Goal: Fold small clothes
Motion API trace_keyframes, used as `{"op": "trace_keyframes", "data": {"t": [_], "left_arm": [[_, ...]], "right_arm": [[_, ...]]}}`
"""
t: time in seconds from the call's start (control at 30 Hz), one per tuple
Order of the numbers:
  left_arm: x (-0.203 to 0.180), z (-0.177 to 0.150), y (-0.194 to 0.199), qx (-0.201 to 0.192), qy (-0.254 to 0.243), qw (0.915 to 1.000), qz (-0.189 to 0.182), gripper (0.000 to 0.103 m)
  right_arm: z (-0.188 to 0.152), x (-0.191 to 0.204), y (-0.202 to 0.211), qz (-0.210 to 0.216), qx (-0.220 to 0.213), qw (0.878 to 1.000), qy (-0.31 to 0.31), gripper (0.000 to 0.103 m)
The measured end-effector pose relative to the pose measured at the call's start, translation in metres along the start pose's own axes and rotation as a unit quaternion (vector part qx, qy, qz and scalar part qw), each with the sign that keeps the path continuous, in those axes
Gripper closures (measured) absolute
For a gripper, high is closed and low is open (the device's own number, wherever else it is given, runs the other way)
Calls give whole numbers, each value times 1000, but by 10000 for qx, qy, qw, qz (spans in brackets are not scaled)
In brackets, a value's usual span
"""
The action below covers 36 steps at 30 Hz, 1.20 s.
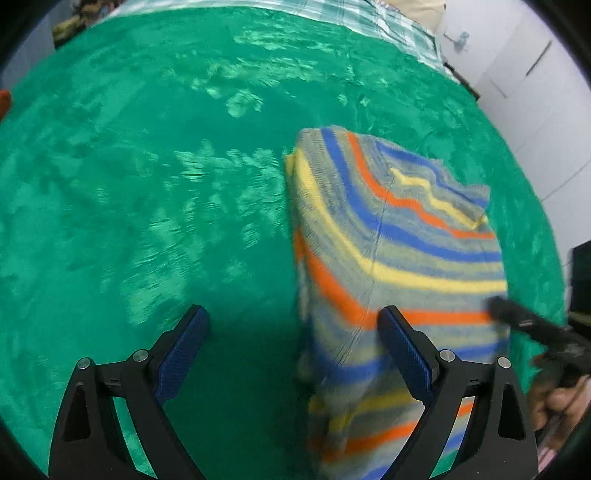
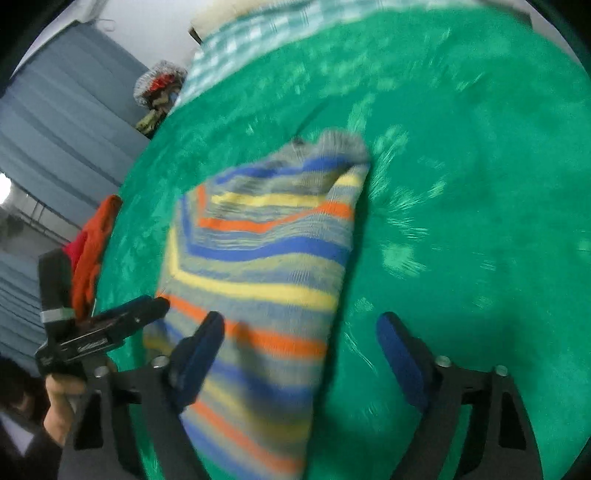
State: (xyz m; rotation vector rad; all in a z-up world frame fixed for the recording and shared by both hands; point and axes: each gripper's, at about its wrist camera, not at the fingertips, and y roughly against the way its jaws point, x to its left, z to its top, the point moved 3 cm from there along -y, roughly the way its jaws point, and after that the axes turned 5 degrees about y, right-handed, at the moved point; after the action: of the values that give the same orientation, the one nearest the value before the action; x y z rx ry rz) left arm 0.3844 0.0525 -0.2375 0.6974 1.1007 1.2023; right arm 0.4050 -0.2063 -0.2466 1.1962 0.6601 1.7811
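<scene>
A folded striped knit sweater (image 1: 399, 236), in blue, orange, yellow and grey, lies on a green plush blanket (image 1: 147, 184). My left gripper (image 1: 295, 328) is open just above it. Its right finger stands over the sweater's near part, its left finger over bare blanket, and the sweater's left edge runs between them. In the right wrist view the sweater (image 2: 266, 258) fills the middle. My right gripper (image 2: 299, 336) is open, with the sweater's right edge between its fingers and neither pad pressing on it. The left gripper (image 2: 155, 306) shows at the sweater's left side, held by a hand (image 2: 59, 398).
An orange and red garment (image 2: 96, 243) hangs at the blanket's left edge. A plaid sheet (image 2: 251, 29) covers the far end of the bed, with a heap of clothes (image 2: 159, 88) beside it. Blue curtains (image 2: 55, 129) hang on the left and white cabinets (image 1: 535, 92) stand on the right.
</scene>
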Motion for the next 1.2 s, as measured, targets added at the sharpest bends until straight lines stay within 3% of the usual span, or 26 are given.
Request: {"op": "trace_keyframes", "data": {"t": [0.03,0.07,0.1,0.2,0.37,0.5,0.6,0.63,0.67,0.7,0.73,0.77,0.83,0.93,1.03,1.2], "left_arm": [[-3,1,-5,9,-14,10000,-70,24],[-7,2,-9,55,-86,9998,-153,63],[-17,1,-16,264,-215,9988,-363,81],[-36,8,-1,-56,-446,9990,-43,89],[-62,26,64,-839,-661,9933,-431,89],[-80,49,111,-1330,-775,9857,-685,89],[-86,54,105,-1358,-805,9856,-599,80],[-86,55,90,-1247,-832,9877,-443,56],[-81,55,79,-1131,-857,9896,-255,17],[-75,49,61,-1015,-850,9911,163,6],[-63,39,44,-947,-817,9898,683,8],[-54,29,34,-849,-843,9879,987,13],[-39,6,27,-698,-939,9861,1178,16],[-29,-22,49,-990,-979,9793,1470,14],[-37,-45,80,-1341,-1079,9699,1720,4],[-69,-69,127,-1799,-1343,9519,2085,1]], "right_arm": [[2,4,-7,54,-30,10000,55,38],[5,9,-15,123,-8,9999,117,52],[7,12,-20,92,66,9999,125,77],[11,34,-14,-375,-61,9976,581,82],[32,79,48,-411,-895,9862,1332,84],[55,93,90,-271,-1331,9798,1469,84],[70,80,100,-271,-1401,9814,1286,84],[72,73,96,-296,-1333,9831,1216,80],[73,59,86,-417,-1109,9869,1094,74],[72,45,76,-697,-897,9884,1004,45],[63,24,65,-1250,-694,9858,885,11],[54,11,62,-1547,-556,9828,838,7],[27,-7,66,-1854,-430,9784,811,7],[-7,-9,79,-1995,-438,9751,866,7],[-36,4,96,-2005,-525,9731,1010,7],[-75,53,144,-2103,-910,9633,1396,4]]}}
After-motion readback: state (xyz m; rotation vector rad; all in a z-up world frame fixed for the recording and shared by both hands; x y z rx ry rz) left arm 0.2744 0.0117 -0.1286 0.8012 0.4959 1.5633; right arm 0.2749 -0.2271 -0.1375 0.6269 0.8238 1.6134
